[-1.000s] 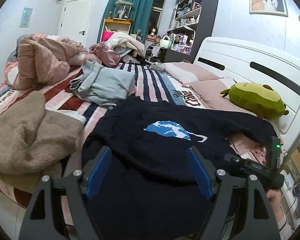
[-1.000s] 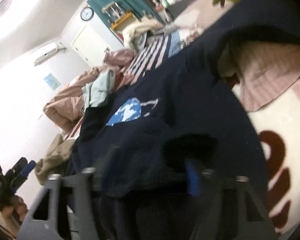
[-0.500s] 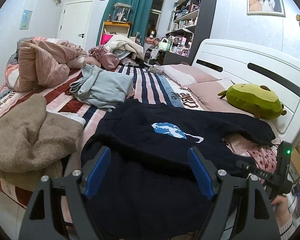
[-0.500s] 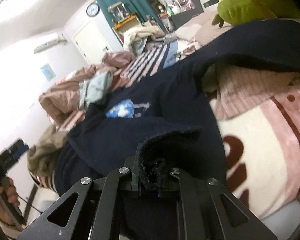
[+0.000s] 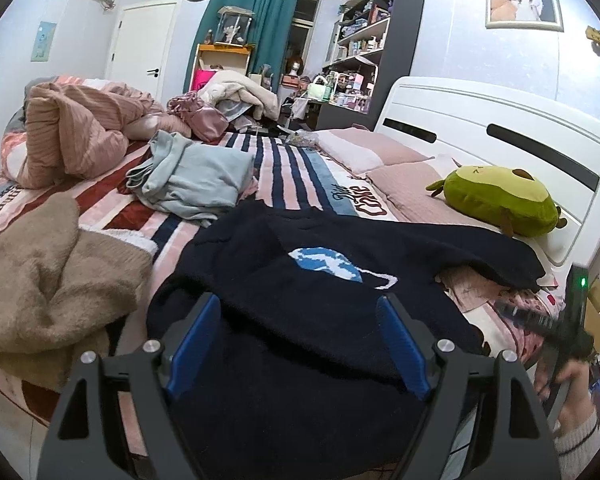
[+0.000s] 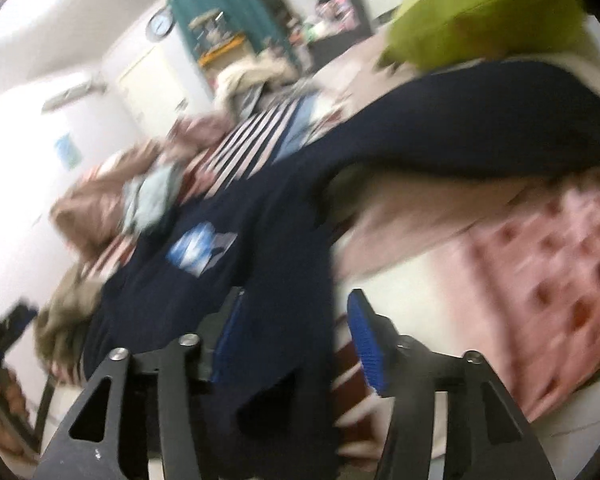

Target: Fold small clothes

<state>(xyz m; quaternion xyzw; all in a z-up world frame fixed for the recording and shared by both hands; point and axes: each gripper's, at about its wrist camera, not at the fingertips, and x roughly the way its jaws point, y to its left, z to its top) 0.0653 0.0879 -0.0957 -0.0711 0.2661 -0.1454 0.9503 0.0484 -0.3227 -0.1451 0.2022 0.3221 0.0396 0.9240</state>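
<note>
Black left tool (image 5: 300, 334), blue pads (image 5: 194, 336), silver screws, cream knit sleeve (image 5: 580, 446)

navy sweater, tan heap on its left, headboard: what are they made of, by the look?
Sweater: soft matte knit, likely wool or acrylic; fuzzy nap, knitted-in blue motif.
Tan heap: plush fleece or faux fur; deep shaggy pile.
Headboard: smooth white-painted wood or board, probably; hard glossy panels with dark slots.

My left gripper (image 5: 300, 336), black-framed with blue pads, hangs tilted downward, its jaws spread wide and gripping nothing. My right gripper (image 6: 296, 336) is blurred; its jaws are opening, dark fabric hanging loose between them, pads clear.
</note>
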